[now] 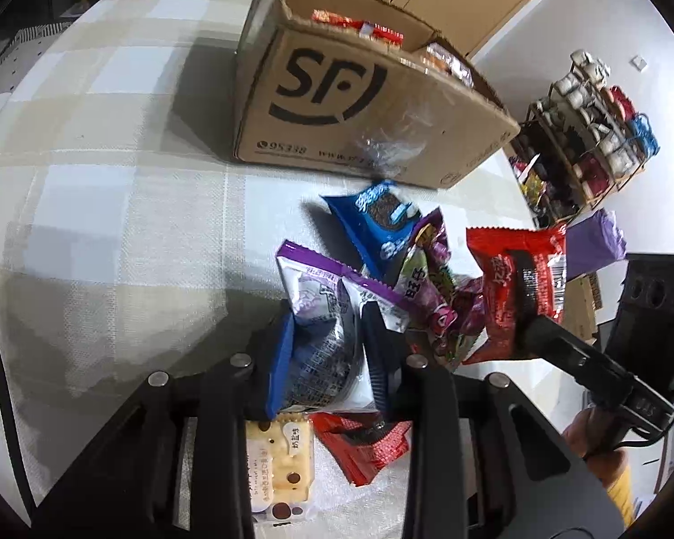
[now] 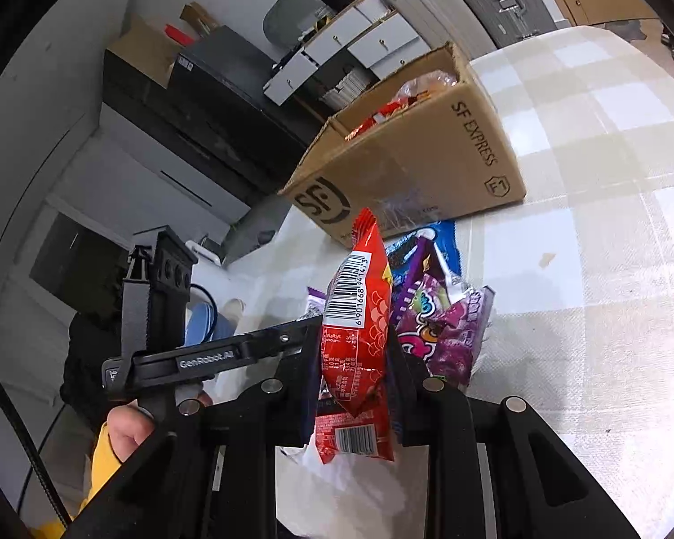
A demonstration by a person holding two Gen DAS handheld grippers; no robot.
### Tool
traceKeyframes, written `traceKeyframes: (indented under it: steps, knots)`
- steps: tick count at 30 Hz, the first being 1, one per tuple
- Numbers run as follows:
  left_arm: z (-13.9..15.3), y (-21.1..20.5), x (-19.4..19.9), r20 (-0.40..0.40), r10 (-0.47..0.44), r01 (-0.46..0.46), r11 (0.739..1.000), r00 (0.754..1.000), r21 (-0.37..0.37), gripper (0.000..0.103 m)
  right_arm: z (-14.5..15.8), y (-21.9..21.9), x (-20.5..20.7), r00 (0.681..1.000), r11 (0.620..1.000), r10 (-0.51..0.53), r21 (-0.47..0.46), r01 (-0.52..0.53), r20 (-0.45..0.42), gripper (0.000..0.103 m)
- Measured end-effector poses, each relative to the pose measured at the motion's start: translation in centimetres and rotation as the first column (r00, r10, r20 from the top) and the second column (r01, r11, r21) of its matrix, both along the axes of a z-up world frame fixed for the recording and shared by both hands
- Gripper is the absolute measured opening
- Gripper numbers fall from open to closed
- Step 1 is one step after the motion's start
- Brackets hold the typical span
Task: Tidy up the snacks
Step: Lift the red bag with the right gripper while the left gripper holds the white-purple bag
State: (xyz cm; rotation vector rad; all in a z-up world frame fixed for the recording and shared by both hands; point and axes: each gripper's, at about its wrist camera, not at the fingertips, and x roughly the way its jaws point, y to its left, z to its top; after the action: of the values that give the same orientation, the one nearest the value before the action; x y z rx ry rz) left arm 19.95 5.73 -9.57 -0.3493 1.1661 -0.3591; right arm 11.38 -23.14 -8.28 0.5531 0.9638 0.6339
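In the left wrist view my left gripper (image 1: pixel 330 332) is shut on a white and purple snack packet (image 1: pixel 319 305), held upright above the table. My right gripper (image 2: pixel 352 350) is shut on a red snack packet (image 2: pixel 359 314) with a barcode, and that packet (image 1: pixel 516 278) also shows to the right of the left gripper. Between and beyond the two lie a blue cookie packet (image 1: pixel 382 224) and a purple candy bag (image 1: pixel 431 301). An open cardboard box (image 1: pixel 359 103) holding several snacks stands behind the pile. A cracker packet (image 1: pixel 278 453) and another red packet (image 1: pixel 364 449) lie under the left gripper.
A checked tablecloth (image 1: pixel 112 179) covers the table. A wooden rack of ribbon spools (image 1: pixel 597 125) stands off the table's right edge, with a purple packet (image 1: pixel 597 242) near it. A dark cabinet (image 2: pixel 202 90) and white drawers (image 2: pixel 359 40) lie beyond the box. A hand (image 2: pixel 126 431) grips the left gripper's handle.
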Motion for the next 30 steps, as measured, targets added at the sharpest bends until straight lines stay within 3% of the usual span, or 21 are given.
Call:
traceKeyframes:
  steps: [3,5,8,10,11,12,13,15,18,22,29,30]
  knots:
    - [0.9,0.3,-0.2,0.021,-0.003,0.004,1.000,1.000,-0.025,0.017,0.3,-0.4,-0.5,1.000,1.000,-0.005,-0.002,0.005,0.014,0.025]
    - [1.0,0.0,-0.3,0.030,-0.002,0.001,1.000,1.000,0.018,0.017,0.1,-0.3,-0.5,1.000,1.000,-0.002,-0.011,0.002,0.013,0.025]
    - [-0.4,0.2,0.2,-0.024,-0.007,0.007,1.000,1.000,-0.002,0.018,0.0,-0.2,-0.5,1.000,1.000,0.003,-0.018,-0.003,0.003,0.025]
    - [-1.2,-0.1,0.2,-0.043,-0.023,0.024,1.000,0.999,0.013,0.027,0.1,-0.1,-0.6,1.000,1.000,0.009,-0.020,-0.009,0.003,0.025]
    - [-1.4,-0.1,0.2,-0.047,-0.018,0.019,0.999,0.999,0.030,0.040,0.1,0.0,-0.5,1.000,1.000,0.010,-0.022,-0.010,0.006,0.025]
    - [-1.5,0.0,0.1,-0.056,-0.003,0.007,0.998,0.998,0.064,0.061,0.2,0.1,-0.5,1.000,1.000,0.011,-0.025,-0.011,0.010,0.025]
    - [-1.7,-0.1,0.1,-0.072,0.000,0.006,0.996,0.997,0.087,0.068,0.2,0.2,-0.5,1.000,1.000,0.017,-0.024,-0.017,0.010,0.025]
    - [-1.8,-0.1,-0.1,-0.089,-0.004,0.015,0.993,0.996,0.119,0.070,0.0,0.5,-0.3,1.000,0.999,0.022,-0.025,-0.022,0.009,0.025]
    - [-1.0,0.2,-0.6,-0.085,-0.006,0.015,0.994,0.996,0.106,0.074,-0.1,0.9,-0.2,0.999,0.999,0.036,-0.029,-0.036,0.008,0.025]
    - [-2.0,-0.6,-0.5,-0.130,-0.034,0.050,0.990,0.991,0.128,0.076,-0.1,1.1,0.0,0.999,0.999,0.045,-0.015,-0.045,0.011,0.025]
    - [-1.5,-2.7,-1.1,-0.086,-0.053,0.069,0.980,0.995,0.189,0.064,0.1,1.3,-0.2,0.998,0.998,0.062,-0.014,-0.062,0.017,0.025]
    - [-1.4,-3.0,-1.3,-0.081,-0.063,0.077,0.979,0.995,0.187,0.042,0.1,1.3,-0.2,0.998,0.998,0.062,-0.013,-0.062,0.017,0.025]
